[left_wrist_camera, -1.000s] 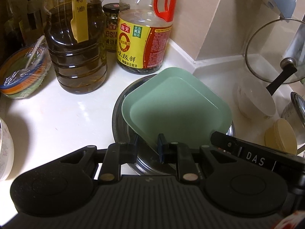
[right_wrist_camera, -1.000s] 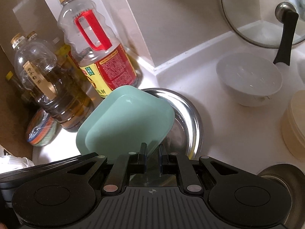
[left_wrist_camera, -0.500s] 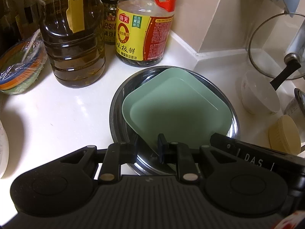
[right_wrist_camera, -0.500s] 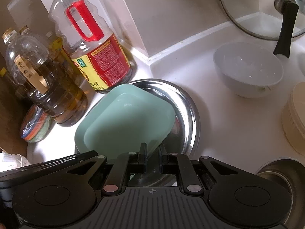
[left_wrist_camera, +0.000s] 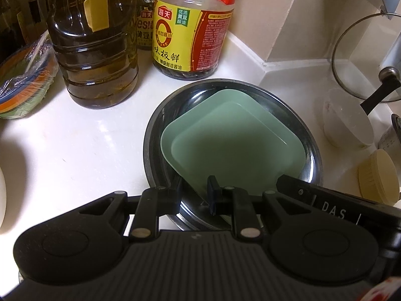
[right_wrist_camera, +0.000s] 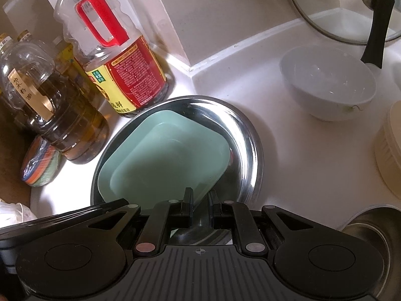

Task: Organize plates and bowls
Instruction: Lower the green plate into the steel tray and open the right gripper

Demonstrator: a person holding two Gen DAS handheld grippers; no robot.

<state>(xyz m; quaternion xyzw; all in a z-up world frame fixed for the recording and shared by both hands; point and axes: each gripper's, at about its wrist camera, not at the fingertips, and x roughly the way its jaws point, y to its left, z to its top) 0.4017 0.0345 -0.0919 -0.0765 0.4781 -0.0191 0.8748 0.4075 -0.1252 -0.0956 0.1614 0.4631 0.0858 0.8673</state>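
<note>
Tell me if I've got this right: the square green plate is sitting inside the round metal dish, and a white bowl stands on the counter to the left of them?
Not quite. The square green plate does sit inside the round metal dish, but the white bowl stands on the white counter to their right, as the right wrist view shows.

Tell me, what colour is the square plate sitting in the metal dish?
Pale green; the square plate shows best in the right wrist view.

White surface, kitchen corner.
Directly on it: steel plate, oil jug, soy sauce bottle, white bowl, cream tub, wrapped stack of coloured bowls.
</note>
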